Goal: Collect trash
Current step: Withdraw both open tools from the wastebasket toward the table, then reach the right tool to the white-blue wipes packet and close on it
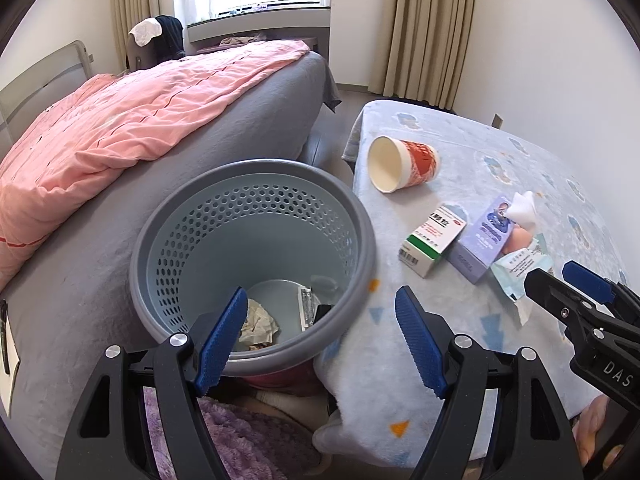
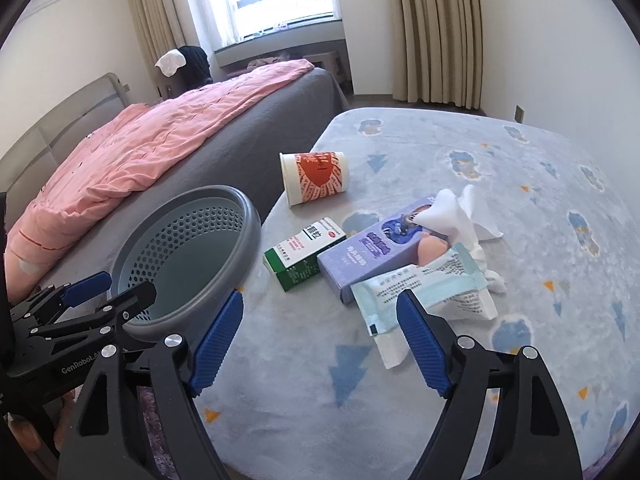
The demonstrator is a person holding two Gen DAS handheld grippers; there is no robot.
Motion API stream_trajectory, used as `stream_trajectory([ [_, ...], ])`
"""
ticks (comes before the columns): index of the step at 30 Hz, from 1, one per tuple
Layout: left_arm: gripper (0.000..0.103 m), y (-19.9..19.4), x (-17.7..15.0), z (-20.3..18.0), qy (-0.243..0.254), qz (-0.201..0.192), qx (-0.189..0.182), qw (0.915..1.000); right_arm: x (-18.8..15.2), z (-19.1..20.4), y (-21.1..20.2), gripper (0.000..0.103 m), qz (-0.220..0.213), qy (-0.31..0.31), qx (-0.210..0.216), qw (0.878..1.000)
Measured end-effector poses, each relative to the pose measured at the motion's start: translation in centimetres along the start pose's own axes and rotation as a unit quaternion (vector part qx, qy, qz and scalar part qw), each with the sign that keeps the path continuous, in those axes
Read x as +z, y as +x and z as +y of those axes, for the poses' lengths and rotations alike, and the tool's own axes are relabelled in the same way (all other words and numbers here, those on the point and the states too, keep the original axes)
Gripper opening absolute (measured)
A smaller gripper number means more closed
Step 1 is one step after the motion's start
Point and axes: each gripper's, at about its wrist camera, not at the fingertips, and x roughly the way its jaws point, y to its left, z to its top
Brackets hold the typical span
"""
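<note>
The left gripper (image 1: 320, 340) is held over the near rim of the grey perforated bin (image 1: 256, 256), its fingers spread with nothing between them. The right gripper (image 2: 320, 344) is held low over the counter (image 2: 460, 160), which is covered by a pale blue patterned blanket; its fingers are likewise spread and empty.

The bin stands between the bed (image 1: 120, 128) and the counter edge. Crumpled paper (image 1: 260, 320) and a flat printed wrapper (image 1: 306, 306) are seen on its floor, so part of the collection is judged done.

Trash remaining on the counter is noted as follows: a paper cup (image 2: 314, 178) lying on its side nearest the bed; a green-and-white carton (image 2: 304, 254); a lilac box (image 2: 372, 252) just beside it; a white tissue (image 2: 460, 220) draped over the far end of that box; and a pale green sachet (image 2: 424, 296) resting against the box, nearest the right gripper.

The step in hand is judged to be the approach to the next item, most likely the sachet. The next move calls for the right fingers to be brought down astride the thin packet and closed on it alone, without catching the blanket pile or disturbing the box beneath.
</note>
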Motion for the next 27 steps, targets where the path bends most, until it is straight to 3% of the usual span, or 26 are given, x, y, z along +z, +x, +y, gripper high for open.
stream_trajectory([
  [17,0.073,0.9,-0.4,-4.3,0.035,0.007,-0.013,0.9993,-2.8,-6.4,0.3,0.078,0.024,0.059,-0.037,0.997],
  [27,0.073,2.3,-0.3,-4.7,0.037,0.018,-0.013,0.9991,-3.3,-5.4,3.4,0.078,0.057,0.050,-0.035,0.997],
])
